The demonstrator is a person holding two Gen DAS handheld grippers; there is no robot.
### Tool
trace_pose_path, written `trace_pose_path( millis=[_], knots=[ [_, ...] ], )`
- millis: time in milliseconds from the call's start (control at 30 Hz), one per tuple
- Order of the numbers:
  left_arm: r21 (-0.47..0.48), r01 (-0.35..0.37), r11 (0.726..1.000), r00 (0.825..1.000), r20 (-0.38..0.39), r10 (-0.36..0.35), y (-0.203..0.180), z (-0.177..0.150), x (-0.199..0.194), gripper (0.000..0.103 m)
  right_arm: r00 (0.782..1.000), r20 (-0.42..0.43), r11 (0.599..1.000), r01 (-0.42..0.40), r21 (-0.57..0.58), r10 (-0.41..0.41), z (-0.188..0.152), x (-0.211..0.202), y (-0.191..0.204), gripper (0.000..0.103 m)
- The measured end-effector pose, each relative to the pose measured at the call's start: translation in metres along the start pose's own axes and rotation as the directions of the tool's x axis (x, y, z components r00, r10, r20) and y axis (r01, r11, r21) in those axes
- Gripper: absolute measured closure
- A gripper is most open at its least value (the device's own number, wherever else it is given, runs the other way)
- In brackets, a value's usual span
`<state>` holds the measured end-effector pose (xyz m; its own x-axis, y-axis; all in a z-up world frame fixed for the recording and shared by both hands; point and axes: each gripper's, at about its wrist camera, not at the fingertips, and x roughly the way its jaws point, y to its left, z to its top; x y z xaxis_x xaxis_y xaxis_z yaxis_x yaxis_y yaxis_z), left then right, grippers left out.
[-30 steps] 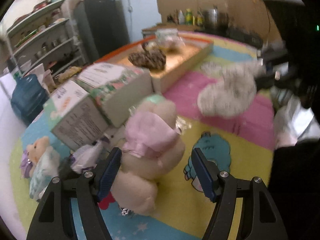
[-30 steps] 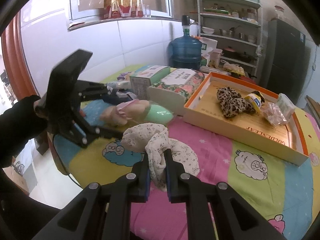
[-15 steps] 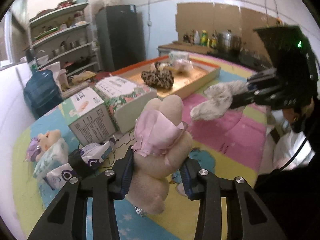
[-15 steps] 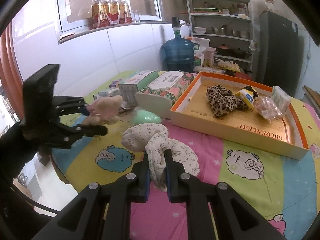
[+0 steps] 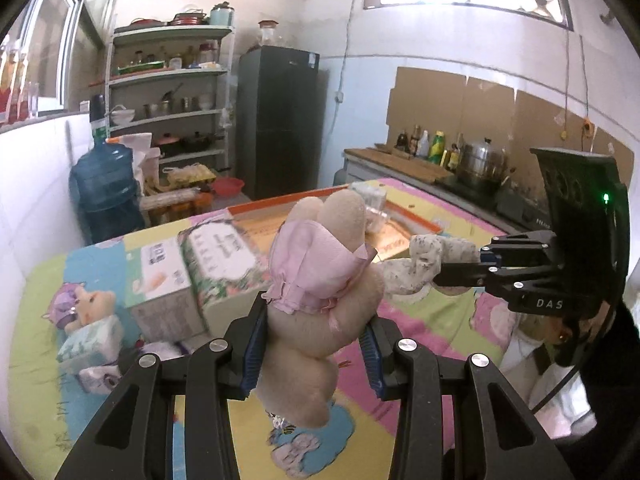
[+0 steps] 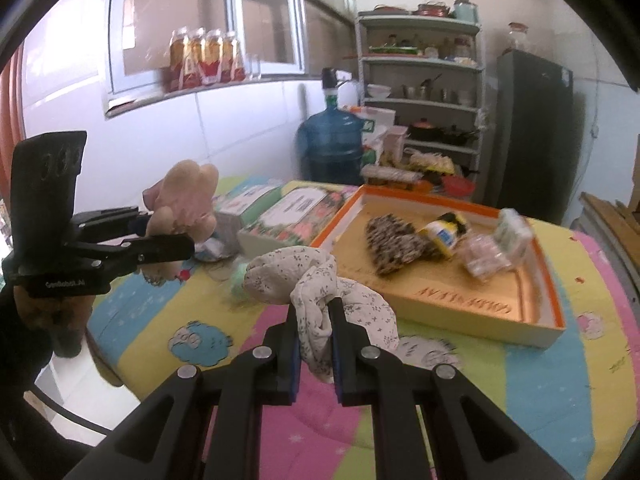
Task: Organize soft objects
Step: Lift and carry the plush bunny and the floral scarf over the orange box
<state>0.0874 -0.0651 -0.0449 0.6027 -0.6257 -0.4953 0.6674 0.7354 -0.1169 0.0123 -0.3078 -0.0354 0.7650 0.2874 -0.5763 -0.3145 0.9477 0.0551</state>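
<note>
The left gripper (image 5: 314, 350) is raised above the table, its blue-padded fingers (image 5: 253, 346) squeezed against the sides of a plush toy (image 5: 320, 280) that bulges between them. The right gripper (image 6: 316, 342) is also held off the table, level and pointing forward, its fingers (image 6: 291, 346) pinched nearly together on a floral cloth bundle (image 6: 320, 296). A dark-sleeved forearm (image 6: 24, 360) is behind the left gripper.

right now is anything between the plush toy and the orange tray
Yes. The two tissue boxes sit on the table between the plush toy in the left tongs and the orange tray; lifting over them looks clear.
</note>
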Motion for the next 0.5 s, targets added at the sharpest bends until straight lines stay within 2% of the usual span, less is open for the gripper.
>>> trace_pose_path(
  millis=[400,500],
  knots=[
    [-0.112,0.033,0.993,0.999,0.024,-0.030,-0.030,0.032,0.044,0.060,0.995,0.063,0.997,0.079,0.026,-0.081,0.015,-0.014,-0.058,0.090],
    [-0.144,0.023,0.989,0.999,0.025,-0.020,-0.040,0.039,0.059,0.060,0.992,0.074,0.995,0.096,0.035,-0.098,0.017,-0.015,-0.073,0.090]
  ],
)
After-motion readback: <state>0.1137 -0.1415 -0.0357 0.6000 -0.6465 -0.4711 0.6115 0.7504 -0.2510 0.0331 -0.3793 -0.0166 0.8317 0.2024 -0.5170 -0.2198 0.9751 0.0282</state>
